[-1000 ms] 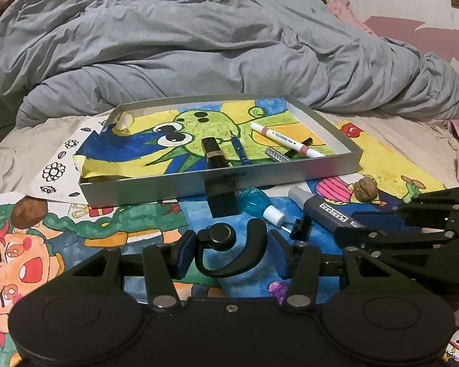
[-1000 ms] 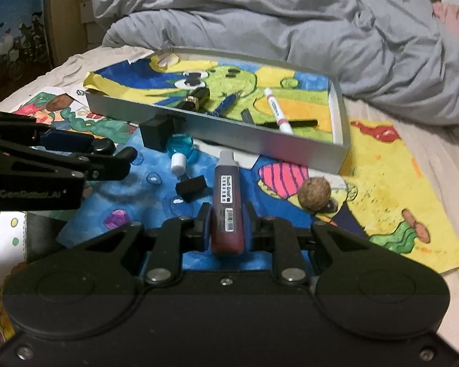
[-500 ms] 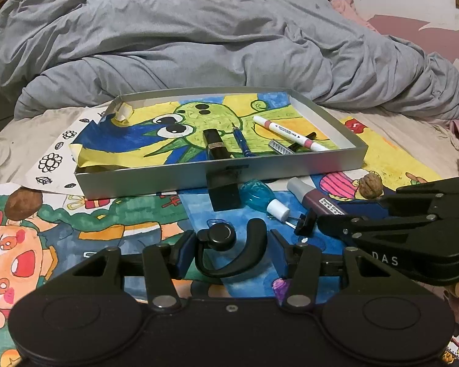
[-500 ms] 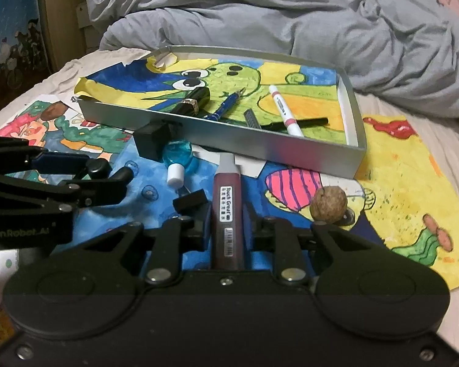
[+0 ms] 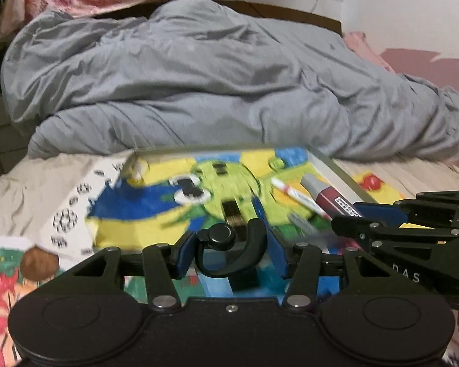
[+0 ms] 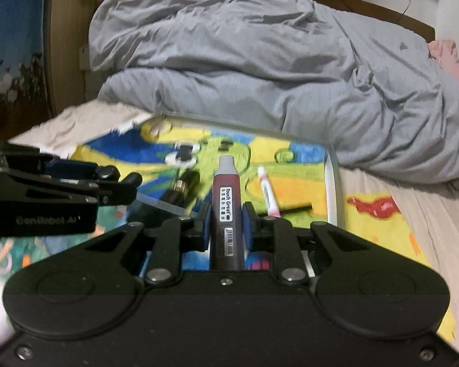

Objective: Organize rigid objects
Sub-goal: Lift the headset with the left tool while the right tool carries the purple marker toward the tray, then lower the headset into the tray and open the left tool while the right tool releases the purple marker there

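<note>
My left gripper (image 5: pixel 231 244) is shut on a black ear-hook headset (image 5: pixel 229 244), held up in front of the near edge of the grey tray (image 5: pixel 336 168), which is lined with a green and yellow drawing. My right gripper (image 6: pixel 227 223) is shut on a maroon marker (image 6: pixel 226 208) with a grey cap, which points out over the tray (image 6: pixel 332 189). In the tray lie a white and pink marker (image 6: pixel 267 191) and a black tube (image 6: pixel 180 189). Each gripper shows in the other's view: the right gripper (image 5: pixel 345 223) with its marker (image 5: pixel 327 195), and the left gripper (image 6: pixel 128 183). Both views are blurred.
A rumpled grey duvet (image 5: pixel 199 91) is piled right behind the tray. Coloured drawings cover the bed around it, and a walnut (image 5: pixel 39 266) lies at the left on one. A wooden bed frame (image 6: pixel 64 61) stands at the far left.
Both grippers have risen and moved forward toward the tray, each keeping its load. The maroon marker now hangs over the tray; the small items in front of it have dropped behind the grippers.
</note>
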